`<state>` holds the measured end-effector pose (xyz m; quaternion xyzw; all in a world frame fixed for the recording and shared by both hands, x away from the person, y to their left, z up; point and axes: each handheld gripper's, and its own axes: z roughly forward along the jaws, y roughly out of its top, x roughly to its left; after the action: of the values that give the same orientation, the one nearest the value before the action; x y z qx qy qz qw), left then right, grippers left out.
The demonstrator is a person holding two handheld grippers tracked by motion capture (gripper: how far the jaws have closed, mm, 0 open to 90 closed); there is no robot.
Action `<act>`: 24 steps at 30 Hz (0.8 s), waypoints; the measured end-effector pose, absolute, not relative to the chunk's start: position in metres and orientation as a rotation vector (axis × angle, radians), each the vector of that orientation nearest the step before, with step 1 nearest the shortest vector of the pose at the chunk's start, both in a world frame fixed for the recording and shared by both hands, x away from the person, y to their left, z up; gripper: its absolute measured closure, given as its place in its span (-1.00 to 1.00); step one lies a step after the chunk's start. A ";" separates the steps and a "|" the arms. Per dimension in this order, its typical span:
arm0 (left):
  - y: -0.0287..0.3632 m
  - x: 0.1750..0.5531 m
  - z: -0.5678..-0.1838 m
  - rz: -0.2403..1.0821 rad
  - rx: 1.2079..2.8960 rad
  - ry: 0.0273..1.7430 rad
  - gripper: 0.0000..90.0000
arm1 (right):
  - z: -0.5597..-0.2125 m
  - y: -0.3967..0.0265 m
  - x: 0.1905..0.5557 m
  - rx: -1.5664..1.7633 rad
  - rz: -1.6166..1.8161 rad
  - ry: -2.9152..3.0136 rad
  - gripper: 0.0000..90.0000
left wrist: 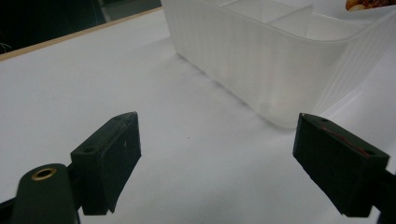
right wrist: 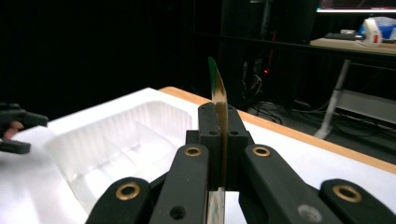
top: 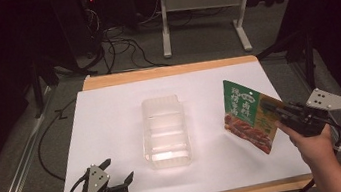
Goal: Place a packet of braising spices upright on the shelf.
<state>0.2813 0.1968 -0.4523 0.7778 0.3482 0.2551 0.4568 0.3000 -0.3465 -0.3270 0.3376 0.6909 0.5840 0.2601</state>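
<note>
A green and orange snack pouch (top: 247, 115) hangs tilted above the right side of the white table, and my right gripper (top: 267, 108) is shut on its right edge. In the right gripper view the pouch (right wrist: 217, 88) stands edge-on, pinched between the two black jaws. A clear plastic tray (top: 165, 132) with dividers lies in the middle of the table, left of the pouch. My left gripper (top: 117, 171) rests near the front left corner, open, with nothing between its jaws. In the left gripper view the tray's ribbed wall (left wrist: 261, 56) stands just beyond the gripper (left wrist: 224, 154).
The white sheet covers a wooden table top (top: 170, 71). Cables (top: 120, 42) and a desk frame (top: 202, 15) are on the dark floor beyond. Metal rails (top: 17, 168) run along both sides of the table.
</note>
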 end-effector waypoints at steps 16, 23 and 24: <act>0.197 0.281 -0.452 0.626 1.913 0.857 -0.65 | -0.312 -0.303 0.324 0.765 1.672 1.899 1.00; 0.197 0.281 -0.453 0.626 1.913 0.858 -0.65 | -0.303 -0.286 0.336 0.710 1.725 1.890 1.00; 0.197 0.281 -0.453 0.626 1.913 0.858 -0.65 | -0.301 -0.284 0.337 0.699 1.730 1.888 1.00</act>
<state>0.2812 0.1968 -0.4529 0.7768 0.3482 0.2542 0.4590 0.3371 -0.2835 -0.3014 0.2557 0.6903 0.6324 0.2411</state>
